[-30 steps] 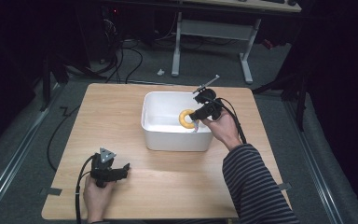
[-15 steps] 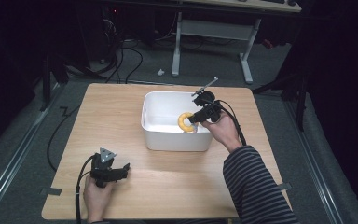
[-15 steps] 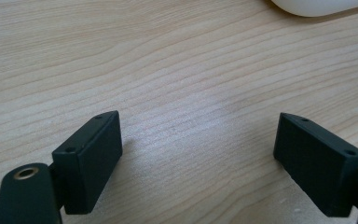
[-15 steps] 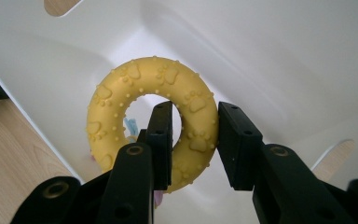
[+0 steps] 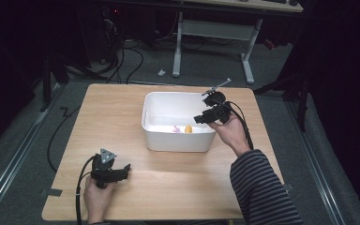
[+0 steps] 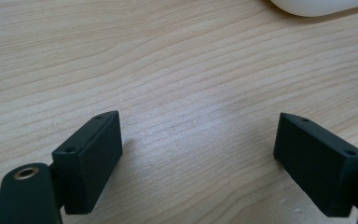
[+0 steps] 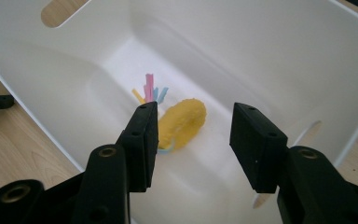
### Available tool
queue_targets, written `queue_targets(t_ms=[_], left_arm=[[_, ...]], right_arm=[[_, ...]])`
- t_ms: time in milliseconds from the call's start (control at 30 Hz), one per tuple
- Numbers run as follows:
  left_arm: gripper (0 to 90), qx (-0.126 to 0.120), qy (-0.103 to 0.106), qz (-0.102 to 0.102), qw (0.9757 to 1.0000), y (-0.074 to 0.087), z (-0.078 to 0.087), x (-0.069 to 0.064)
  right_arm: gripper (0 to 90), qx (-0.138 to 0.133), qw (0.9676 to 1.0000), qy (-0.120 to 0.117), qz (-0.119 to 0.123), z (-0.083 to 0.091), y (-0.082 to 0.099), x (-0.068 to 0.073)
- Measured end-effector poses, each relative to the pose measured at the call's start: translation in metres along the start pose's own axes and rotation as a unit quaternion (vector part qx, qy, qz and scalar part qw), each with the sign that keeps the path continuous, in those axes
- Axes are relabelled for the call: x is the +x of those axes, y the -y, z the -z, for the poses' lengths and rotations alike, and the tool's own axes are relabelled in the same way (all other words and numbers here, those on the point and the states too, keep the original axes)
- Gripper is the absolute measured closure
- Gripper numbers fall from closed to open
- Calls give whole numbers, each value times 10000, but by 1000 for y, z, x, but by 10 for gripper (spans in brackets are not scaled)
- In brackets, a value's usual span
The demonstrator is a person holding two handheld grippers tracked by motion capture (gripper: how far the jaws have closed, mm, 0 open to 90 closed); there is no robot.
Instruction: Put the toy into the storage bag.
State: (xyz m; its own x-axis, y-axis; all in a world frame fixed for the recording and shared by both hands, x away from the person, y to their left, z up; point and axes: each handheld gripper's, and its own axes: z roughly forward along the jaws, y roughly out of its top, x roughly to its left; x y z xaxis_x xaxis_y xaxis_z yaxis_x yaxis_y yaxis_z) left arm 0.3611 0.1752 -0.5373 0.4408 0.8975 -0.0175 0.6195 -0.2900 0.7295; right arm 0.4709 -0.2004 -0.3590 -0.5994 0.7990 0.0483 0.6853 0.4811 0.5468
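On the pale wooden worktop a white rectangular plastic tub holds a yellow ring-shaped toy beside pastel strips (loose) — right hand-held gripper above, its jaws just opened, empty; left hand-held gripper agape.

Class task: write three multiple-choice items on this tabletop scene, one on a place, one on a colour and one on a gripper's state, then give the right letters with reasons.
1. Where does the yellow ring-shaped toy lie?
A on the wooden table
B inside the white plastic bin
C on the floor

2. What colour is that bin?
A white
B blue
C black

3. How do the right gripper jaws stand?
A shut on the toy
B apart with nothing between them
C shut on the bin's rim

Key: 1 B, it rests on the bin's floor. 2 A, its walls are white. 3 B, the jaws have just been opening and the toy lies below.
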Motion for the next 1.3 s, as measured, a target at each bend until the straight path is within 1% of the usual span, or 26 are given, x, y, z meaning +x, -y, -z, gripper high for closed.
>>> queue_targets(t_ms=[100, 267, 567, 633, 700, 733, 767, 833, 967, 1133, 1300], left_arm=[[156, 1, 0, -1, 10000, 0, 0, 0], [156, 0, 0, 0, 10000, 0, 0, 0], [156, 0, -1, 0, 10000, 0, 0, 0], [156, 1, -1, 0, 10000, 0, 0, 0], [156, 1, -1, -1, 10000, 0, 0, 0], [156, 1, -1, -2, 10000, 0, 0, 0], [156, 1, -1, -2, 10000, 0, 0, 0], [156, 1, -1, -1, 10000, 0, 0, 0], [156, 1, -1, -2, 10000, 0, 0, 0], [156, 1, -1, -2, 10000, 0, 0, 0], [156, 0, -2, -1, 10000, 0, 0, 0]], right_arm=[[513, -165, 9998, 47, -49, 11, 4, -2], [504, -364, 9992, 127, -82, 26, 12, -8], [502, -554, 9979, 261, -221, 45, 27, -21], [511, -733, 9964, 367, -226, 51, 32, -23], [524, -828, 9956, 356, -269, 56, 35, -26], [531, -869, 9951, 404, -253, 59, 37, -26], [533, -882, 9948, 438, -254, 61, 39, -27], [533, -900, 9947, 418, -286, 65, 43, -29], [533, -939, 9940, 468, -299, 72, 50, -33], [531, -980, 9930, 535, -383, 82, 61, -40], [528, -1030, 9921, 606, -384, 92, 74, -44]])
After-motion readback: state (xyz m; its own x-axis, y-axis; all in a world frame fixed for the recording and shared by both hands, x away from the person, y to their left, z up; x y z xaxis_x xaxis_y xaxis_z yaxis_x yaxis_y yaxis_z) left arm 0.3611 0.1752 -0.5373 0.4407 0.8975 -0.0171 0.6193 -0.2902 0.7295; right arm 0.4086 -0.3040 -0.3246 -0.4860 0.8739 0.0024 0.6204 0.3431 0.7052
